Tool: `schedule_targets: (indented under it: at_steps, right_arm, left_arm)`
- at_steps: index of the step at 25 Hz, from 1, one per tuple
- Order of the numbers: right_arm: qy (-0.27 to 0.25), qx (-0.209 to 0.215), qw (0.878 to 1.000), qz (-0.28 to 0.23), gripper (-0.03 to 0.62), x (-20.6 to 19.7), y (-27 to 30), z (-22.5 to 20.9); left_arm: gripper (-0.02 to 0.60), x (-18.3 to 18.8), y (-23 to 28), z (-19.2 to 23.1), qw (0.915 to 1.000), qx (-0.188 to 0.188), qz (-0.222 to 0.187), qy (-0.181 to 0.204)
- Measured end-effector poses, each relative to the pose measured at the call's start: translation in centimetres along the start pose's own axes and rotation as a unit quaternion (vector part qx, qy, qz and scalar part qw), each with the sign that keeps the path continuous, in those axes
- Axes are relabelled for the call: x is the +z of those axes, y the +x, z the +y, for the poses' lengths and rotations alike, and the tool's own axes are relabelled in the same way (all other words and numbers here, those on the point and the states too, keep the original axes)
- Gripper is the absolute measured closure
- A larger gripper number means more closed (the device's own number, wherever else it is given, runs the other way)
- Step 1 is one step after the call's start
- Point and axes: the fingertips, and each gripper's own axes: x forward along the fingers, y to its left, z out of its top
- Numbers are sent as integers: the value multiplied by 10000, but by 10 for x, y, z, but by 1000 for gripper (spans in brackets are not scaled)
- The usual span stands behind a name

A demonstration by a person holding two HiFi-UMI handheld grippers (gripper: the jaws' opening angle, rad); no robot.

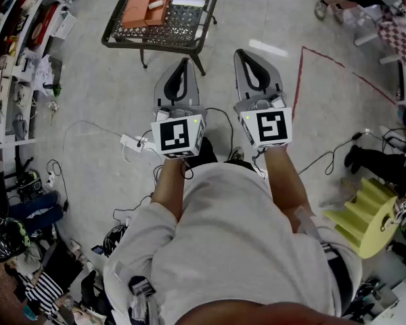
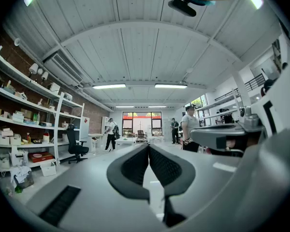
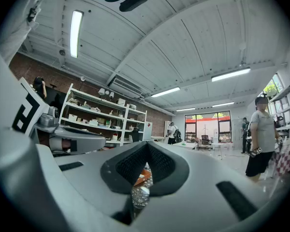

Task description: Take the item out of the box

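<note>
Box sits on mesh desk well ahead; left tool and right tool both closed tight, empty, so reaching in unopened may shove item aside.

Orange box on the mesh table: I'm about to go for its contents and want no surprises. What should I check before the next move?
1. Orange box open on top, standing on the mesh table: ok.
2. White item visible inside it: ok.
3. Left gripper ready to grasp: not ok, fingers together, empty.
4. Right gripper ready to grasp: not ok, fingers together, empty.
5. Grippers at the box: not ok, both are short of the table, over the floor.
6. Floor ahead free of trip hazards: not ok, a white power strip with its cable lies beside the left gripper.
</note>
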Motion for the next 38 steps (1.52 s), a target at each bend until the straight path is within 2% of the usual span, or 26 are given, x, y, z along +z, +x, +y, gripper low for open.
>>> schedule_targets:
  at_steps: [11, 16, 21, 28, 32, 38]
  right_arm:
    - [16, -241, 9997, 72, 589, -12, 77, 32]
    - [55, -359, 9993, 105, 589, -4, 108, 54]
    - [41, -445, 9988, 175, 589, -7, 135, 62]
    - [8, -267, 9985, 472, 589, -25, 169, 54]
    - [25, -150, 9989, 450, 589, -32, 200, 30]
    - [109, 209, 9996, 174, 589, -32, 267, -9]
  left_arm:
    - [571, -19, 36, 92, 9996, -157, 107, -210]
    - [571, -15, 50, 124, 9984, -461, 64, -305]
    - [571, -30, 70, 144, 9964, -695, 184, -445]
    - [571, -45, 97, 157, 9955, -635, 338, -614]
    - [571, -53, 134, 159, 9948, -646, 456, -649]
    - [571, -48, 201, 181, 9964, -380, 518, -558]
